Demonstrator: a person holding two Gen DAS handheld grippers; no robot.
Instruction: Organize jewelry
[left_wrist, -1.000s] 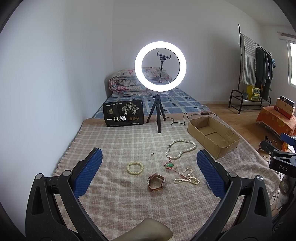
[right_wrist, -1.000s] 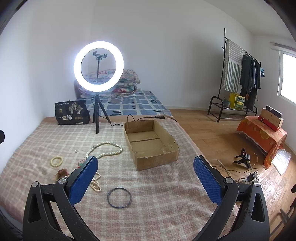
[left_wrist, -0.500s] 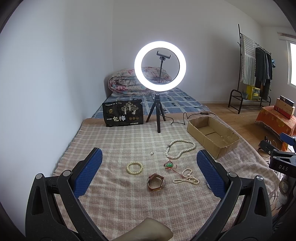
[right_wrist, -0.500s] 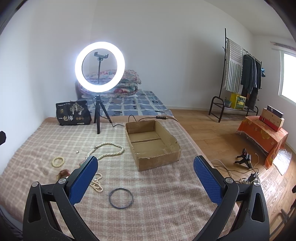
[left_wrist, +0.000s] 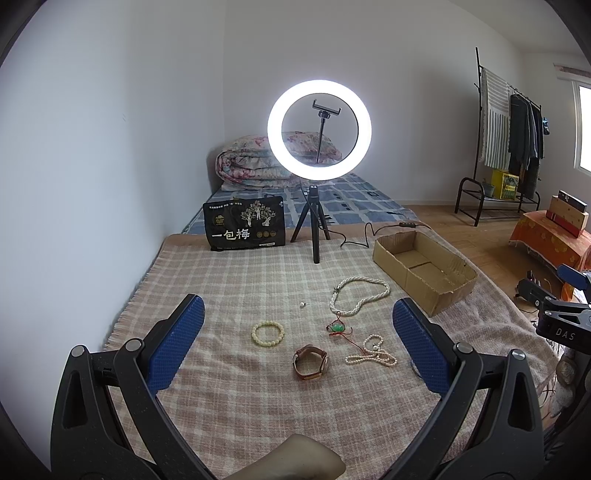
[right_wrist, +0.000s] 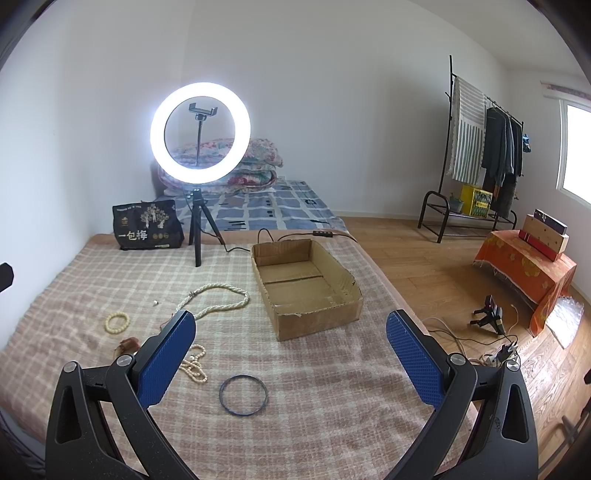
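Jewelry lies on a plaid blanket (left_wrist: 229, 280): a cream bead bracelet (left_wrist: 268, 333), a brown-strap watch (left_wrist: 310, 362), a green pendant on red cord (left_wrist: 337, 327), a thin pearl strand (left_wrist: 371, 355) and a thick pearl necklace (left_wrist: 360, 295). A dark bangle (right_wrist: 243, 395) lies in front of my right gripper. An empty cardboard box (right_wrist: 306, 284) stands to the right of the jewelry. My left gripper (left_wrist: 295, 343) is open above the blanket, empty. My right gripper (right_wrist: 291, 350) is open, empty, held above the blanket near the box.
A lit ring light on a tripod (left_wrist: 318, 155) and a black printed bag (left_wrist: 244, 228) stand at the blanket's far edge. A cable (right_wrist: 280, 236) runs behind the box. Wooden floor, a clothes rack (right_wrist: 476, 155) and an orange-covered stand (right_wrist: 524, 266) lie right.
The right wrist view has shifted slightly left, so the box and ring light sit a little further right. The left gripper has barely moved. Both grippers stay open.
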